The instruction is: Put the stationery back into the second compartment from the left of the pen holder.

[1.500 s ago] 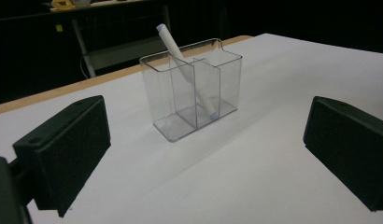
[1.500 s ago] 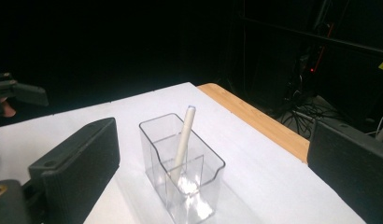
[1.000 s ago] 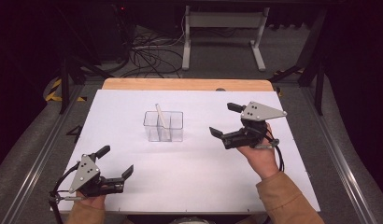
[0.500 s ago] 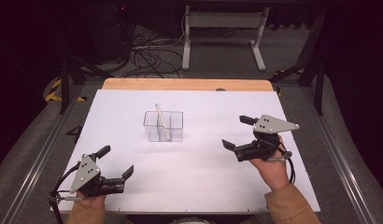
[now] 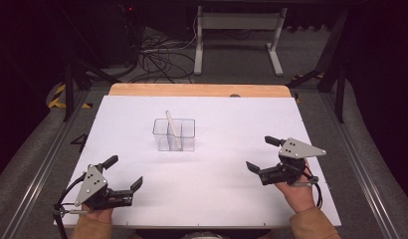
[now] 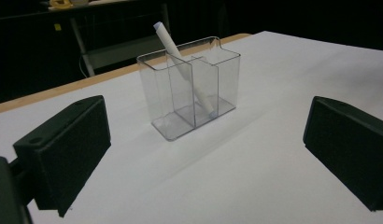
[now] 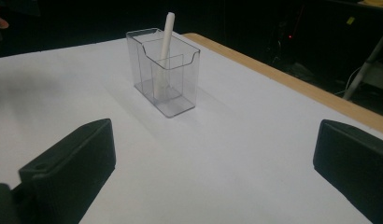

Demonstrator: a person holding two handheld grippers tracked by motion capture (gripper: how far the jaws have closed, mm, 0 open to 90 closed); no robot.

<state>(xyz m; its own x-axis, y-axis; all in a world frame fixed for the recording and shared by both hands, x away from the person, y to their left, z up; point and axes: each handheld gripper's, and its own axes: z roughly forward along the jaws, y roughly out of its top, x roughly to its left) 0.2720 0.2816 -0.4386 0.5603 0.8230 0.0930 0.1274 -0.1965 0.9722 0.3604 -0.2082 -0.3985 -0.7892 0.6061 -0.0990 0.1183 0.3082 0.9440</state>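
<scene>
A clear plastic holder (image 5: 174,134) with compartments stands near the middle of the white table. A white stick (image 5: 172,127) leans inside it, its top poking above the rim. The holder (image 6: 192,88) and its white stick (image 6: 180,60) appear straight ahead in the left gripper view. The holder (image 7: 164,70) and stick (image 7: 165,42) also lie ahead in the right gripper view. My left gripper (image 5: 123,172) rests open at the front left, nothing between its jaws. Open and empty too, my right gripper (image 5: 262,154) hovers at the front right.
The white sheet (image 5: 217,164) covers the table, with a wooden edge (image 5: 197,90) at the far side. Behind the table stand a metal frame (image 5: 237,30) and loose cables (image 5: 157,55) on the floor. Rails run along both sides.
My right gripper has drawn back from beside the holder toward the front right of the table and come lower. The left gripper has stayed put.
</scene>
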